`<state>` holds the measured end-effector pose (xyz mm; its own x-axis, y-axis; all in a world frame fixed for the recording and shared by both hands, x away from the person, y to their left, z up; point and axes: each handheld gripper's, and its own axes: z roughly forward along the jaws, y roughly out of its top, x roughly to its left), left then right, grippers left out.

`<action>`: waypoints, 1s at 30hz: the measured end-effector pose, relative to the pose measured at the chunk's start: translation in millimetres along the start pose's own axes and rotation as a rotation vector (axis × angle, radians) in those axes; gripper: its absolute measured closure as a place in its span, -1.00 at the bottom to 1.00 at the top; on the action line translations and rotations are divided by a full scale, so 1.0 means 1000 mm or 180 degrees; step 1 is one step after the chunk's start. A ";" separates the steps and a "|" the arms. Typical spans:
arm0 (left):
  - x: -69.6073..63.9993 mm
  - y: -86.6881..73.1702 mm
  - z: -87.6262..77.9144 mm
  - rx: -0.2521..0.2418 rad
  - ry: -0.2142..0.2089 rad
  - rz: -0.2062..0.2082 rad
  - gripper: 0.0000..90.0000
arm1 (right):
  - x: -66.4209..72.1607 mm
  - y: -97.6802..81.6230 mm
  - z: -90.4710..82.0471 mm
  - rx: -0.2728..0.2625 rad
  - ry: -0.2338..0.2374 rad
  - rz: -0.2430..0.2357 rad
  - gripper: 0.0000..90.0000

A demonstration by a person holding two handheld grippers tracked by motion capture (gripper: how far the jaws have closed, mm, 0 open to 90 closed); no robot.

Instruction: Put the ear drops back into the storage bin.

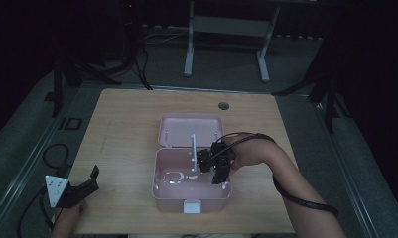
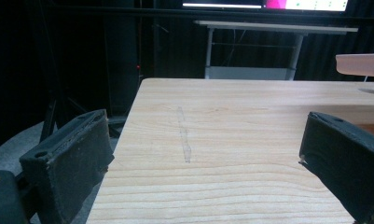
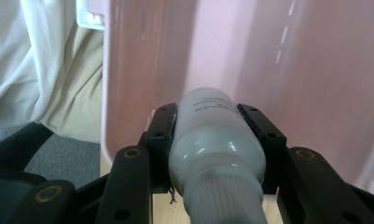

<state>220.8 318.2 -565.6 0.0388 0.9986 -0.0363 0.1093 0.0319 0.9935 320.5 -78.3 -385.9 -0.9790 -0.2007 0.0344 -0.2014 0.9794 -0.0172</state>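
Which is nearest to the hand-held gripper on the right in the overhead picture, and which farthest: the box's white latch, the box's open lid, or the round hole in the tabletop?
From the right hand-held gripper:
1. White latch, on the box's front wall.
2. Open lid, behind the box; close to the latch, hard to rank.
3. Round hole, near the table's far edge.

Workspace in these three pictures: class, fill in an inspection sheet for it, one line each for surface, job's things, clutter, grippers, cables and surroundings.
Surface: wooden table, pale, with a faint scratch and a round hole near the far edge.
Job's things: pink box with its lid open and laid back; white bottle held inside the box.
Clutter: nothing seen.
Grippers: right gripper shut on the bottle, over the box; left gripper open, holding nothing, at the table's near left corner.
Cables: one cable runs along the right forearm; others lie on the floor at left.
Surroundings: dark room, grey floor, a white desk frame behind.
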 end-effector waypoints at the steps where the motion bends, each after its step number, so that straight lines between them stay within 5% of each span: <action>1: 0.000 0.000 0.000 0.0000 0.0000 0.0000 -0.95 | -0.001 0.000 0.004 0.0014 0.0020 -0.0001 0.32; 12: 0.000 0.000 0.000 0.0002 0.0000 0.0007 -0.95 | -0.004 0.006 0.052 0.0227 0.0166 -0.0107 0.32; 21: 0.000 0.000 0.000 0.0002 -0.0001 0.0007 -0.95 | -0.008 0.008 0.073 0.0270 0.0190 -0.0221 0.32; 30: 0.000 0.000 0.000 0.0005 -0.0004 0.0012 -0.95 | -0.011 0.008 0.089 0.0337 0.0222 -0.0176 0.32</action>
<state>220.7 317.9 -565.6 0.0406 0.9986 -0.0327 0.1106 0.0280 0.9935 326.6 -70.6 -475.0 -0.9626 -0.2485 0.1076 -0.2606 0.9582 -0.1185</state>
